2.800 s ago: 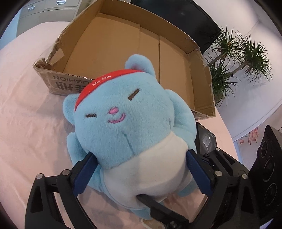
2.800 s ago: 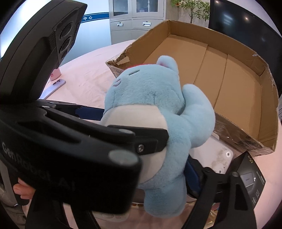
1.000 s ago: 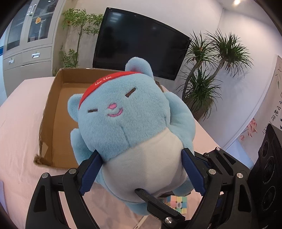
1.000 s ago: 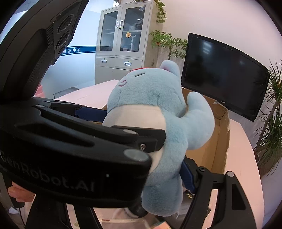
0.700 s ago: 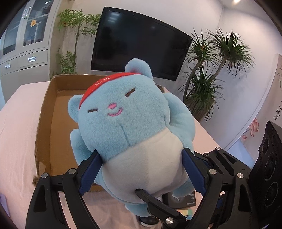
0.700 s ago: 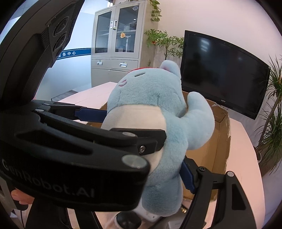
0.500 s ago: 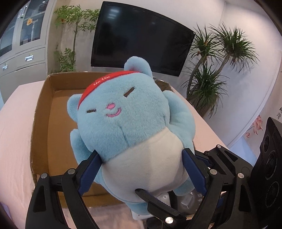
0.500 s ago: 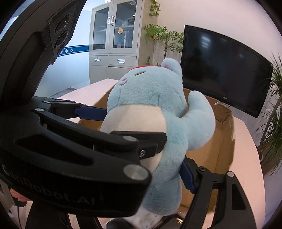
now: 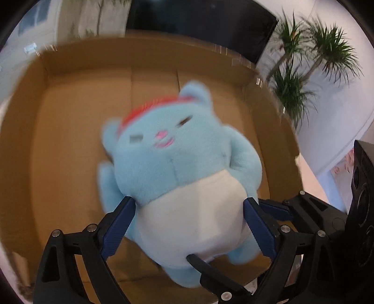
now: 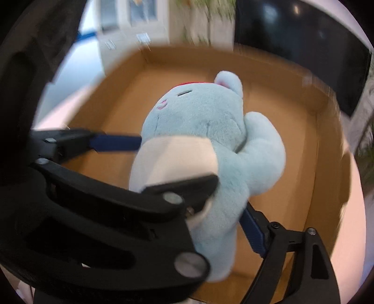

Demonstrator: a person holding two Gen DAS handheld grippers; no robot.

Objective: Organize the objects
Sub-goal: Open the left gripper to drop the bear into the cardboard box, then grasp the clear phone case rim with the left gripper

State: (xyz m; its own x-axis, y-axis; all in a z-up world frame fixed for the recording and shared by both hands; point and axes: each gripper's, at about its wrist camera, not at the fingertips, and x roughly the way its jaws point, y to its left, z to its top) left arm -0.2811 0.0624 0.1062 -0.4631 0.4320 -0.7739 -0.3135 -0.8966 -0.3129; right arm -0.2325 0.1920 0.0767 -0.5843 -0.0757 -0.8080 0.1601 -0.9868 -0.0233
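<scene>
Plush fills both our views: a light-blue stuffed bear with a white belly and a red headband [image 9: 180, 168], held above the open brown cardboard box [image 9: 70, 131]. Our left gripper [image 9: 188, 222] has its two blue-padded fingers [image 9: 118, 225] pressed against either side of the toy's white belly. Our right gripper [image 10: 177, 203] closes on the same toy from a crossing angle; in the left wrist view one of its black fingers lies under the belly, and in the right wrist view its other blue pad [image 10: 253, 230] presses the toy's lower flank. The bear faces the left camera, head tilted toward the far wall of the box, one arm sticking out to the side. Both frames are blurred, so we cannot tell whether the toy touches the box floor. Behind the box stand a dark flat screen [image 9: 198, 21] and a spiky green potted plant [image 9: 306, 67].
</scene>
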